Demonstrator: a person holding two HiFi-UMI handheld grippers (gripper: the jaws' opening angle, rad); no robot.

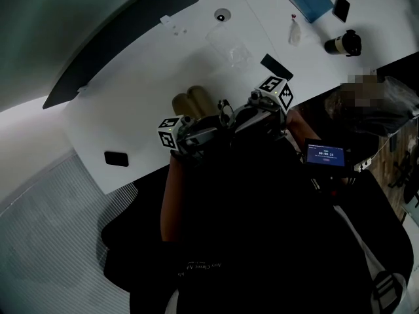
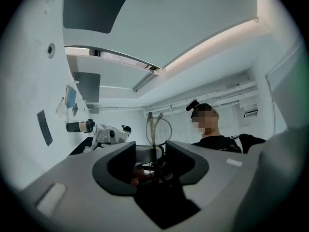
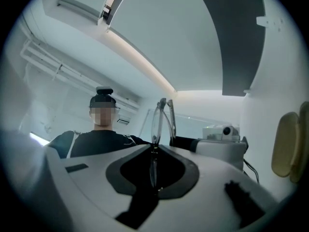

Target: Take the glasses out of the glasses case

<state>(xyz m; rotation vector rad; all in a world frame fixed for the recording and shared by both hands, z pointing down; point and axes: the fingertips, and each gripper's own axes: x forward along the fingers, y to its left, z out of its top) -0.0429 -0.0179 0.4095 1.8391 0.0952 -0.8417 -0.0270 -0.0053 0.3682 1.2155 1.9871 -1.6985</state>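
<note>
Right tool [image 1: 243, 118] [image 3: 153, 166]: pressed together on the glasses [image 3: 158, 122], pinching the frame edge-on, with one rim rising above the tips. I read this directly in the right gripper view.

Left tool [image 1: 216, 128] [image 2: 152, 161]: spread. I see the glasses [image 2: 155, 129] standing in the gap between its jaws, a thin part of the frame running down the middle. I cannot tell whether either pad touches it.

Both tools meet tip to tip just off the near edge of the surface [image 1: 150, 77], with the glasses [image 1: 226, 112] held between them, clear of the surface.

Glasses case [image 1: 194, 101]: tan, lying on the surface just beyond the left tool and apart from the glasses. I also see it at the right side of the right tool [image 3: 285, 146].

Other items, all well beyond the right tool on the surface: a black cylinder [image 1: 344, 43], a blue book [image 1: 311, 0] and a dark phone [image 1: 341, 8].

A black card [image 1: 116, 158] lies on the surface well to the left of the left tool.
</note>
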